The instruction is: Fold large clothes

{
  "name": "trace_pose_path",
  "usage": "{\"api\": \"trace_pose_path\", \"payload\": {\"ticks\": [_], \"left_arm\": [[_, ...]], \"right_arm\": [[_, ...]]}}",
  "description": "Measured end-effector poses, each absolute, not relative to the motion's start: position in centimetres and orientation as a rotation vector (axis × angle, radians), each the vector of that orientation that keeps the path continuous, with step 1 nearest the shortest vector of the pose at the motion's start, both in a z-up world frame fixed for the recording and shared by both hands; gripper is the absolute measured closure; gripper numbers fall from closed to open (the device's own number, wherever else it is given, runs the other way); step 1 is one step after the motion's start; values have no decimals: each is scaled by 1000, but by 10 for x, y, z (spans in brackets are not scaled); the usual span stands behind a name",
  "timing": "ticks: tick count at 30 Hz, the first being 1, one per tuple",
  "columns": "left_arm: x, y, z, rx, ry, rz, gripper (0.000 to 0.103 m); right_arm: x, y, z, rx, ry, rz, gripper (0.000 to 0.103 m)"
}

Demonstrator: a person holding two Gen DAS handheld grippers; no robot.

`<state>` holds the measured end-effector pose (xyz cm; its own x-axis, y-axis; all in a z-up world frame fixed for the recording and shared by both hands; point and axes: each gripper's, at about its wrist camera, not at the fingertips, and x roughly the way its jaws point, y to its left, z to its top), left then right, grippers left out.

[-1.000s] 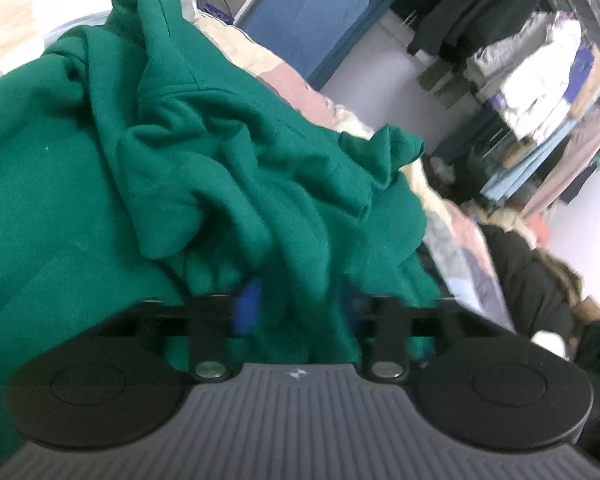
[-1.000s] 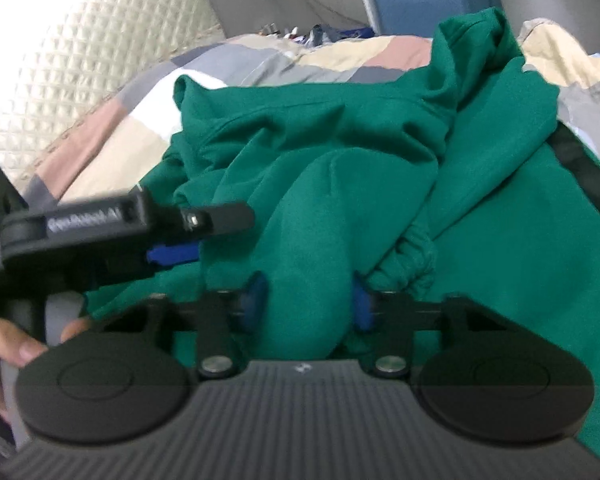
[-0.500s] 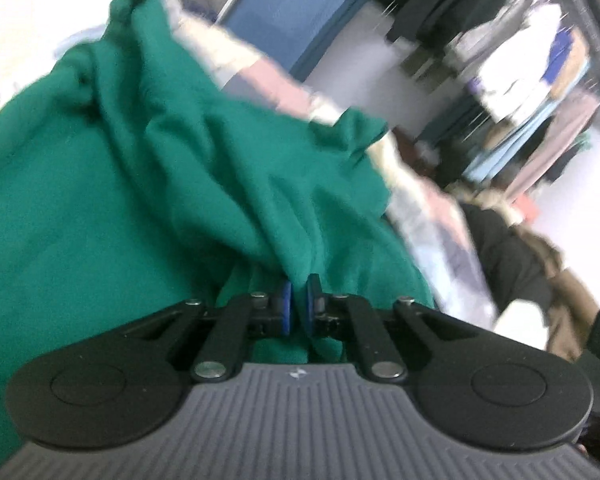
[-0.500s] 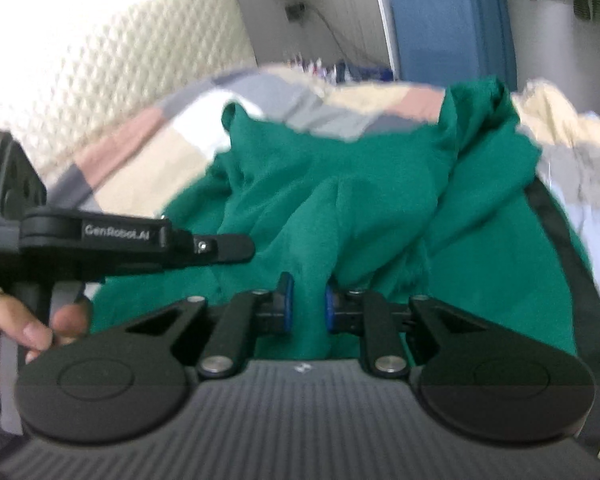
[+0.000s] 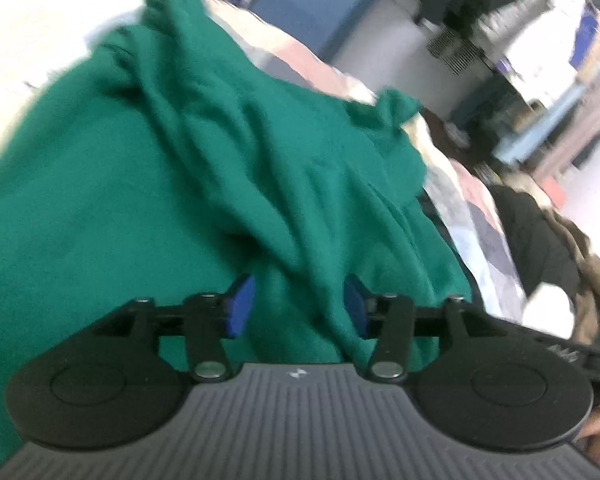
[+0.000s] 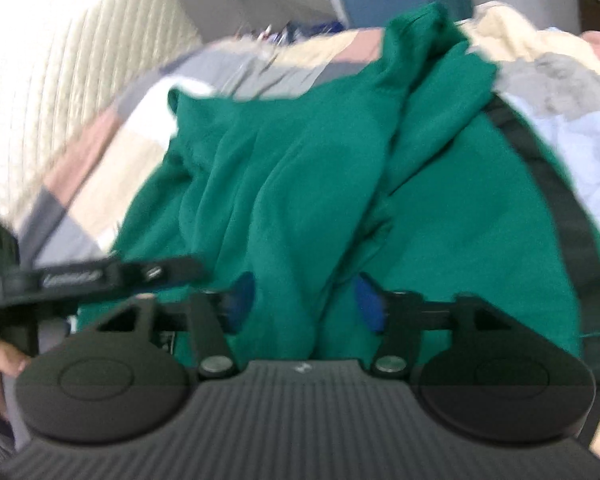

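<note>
While one green garment (image 5: 148,200) lies crumpled, left gripper (image 5: 298,306) and right gripper (image 6: 306,304) gape apart.

Crumpled green sweatshirt (image 5: 148,184), black stripe along one edge, heaped in folds on patchwork bedspread (image 6: 100,148)

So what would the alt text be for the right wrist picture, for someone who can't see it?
An open right gripper with blue pads straddles a ridge of a crumpled green garment on a patchwork quilt. The left gripper pokes in from the left.
</note>
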<state>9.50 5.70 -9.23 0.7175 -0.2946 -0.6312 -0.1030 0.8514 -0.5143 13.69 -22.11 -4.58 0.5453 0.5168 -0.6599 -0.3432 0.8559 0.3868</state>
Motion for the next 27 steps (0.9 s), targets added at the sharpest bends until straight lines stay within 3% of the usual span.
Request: {"api": "trace_pose_path", "payload": {"ticks": [1, 7, 17, 23, 27], "left_arm": [[91, 66, -88, -555, 774, -86, 45], [77, 138, -68, -622, 799, 135, 41], [57, 220, -101, -754, 888, 403, 37], [56, 221, -117, -872, 918, 281, 37], [51, 215, -114, -981, 847, 105, 37]], "right_arm": [[137, -231, -42, 252, 842, 496, 30], [140, -283, -24, 268, 765, 316, 22], [163, -370, -60, 533, 870, 50, 22], [169, -373, -85, 744, 980, 114, 20], [165, -368, -81, 801, 965, 181, 20]]}}
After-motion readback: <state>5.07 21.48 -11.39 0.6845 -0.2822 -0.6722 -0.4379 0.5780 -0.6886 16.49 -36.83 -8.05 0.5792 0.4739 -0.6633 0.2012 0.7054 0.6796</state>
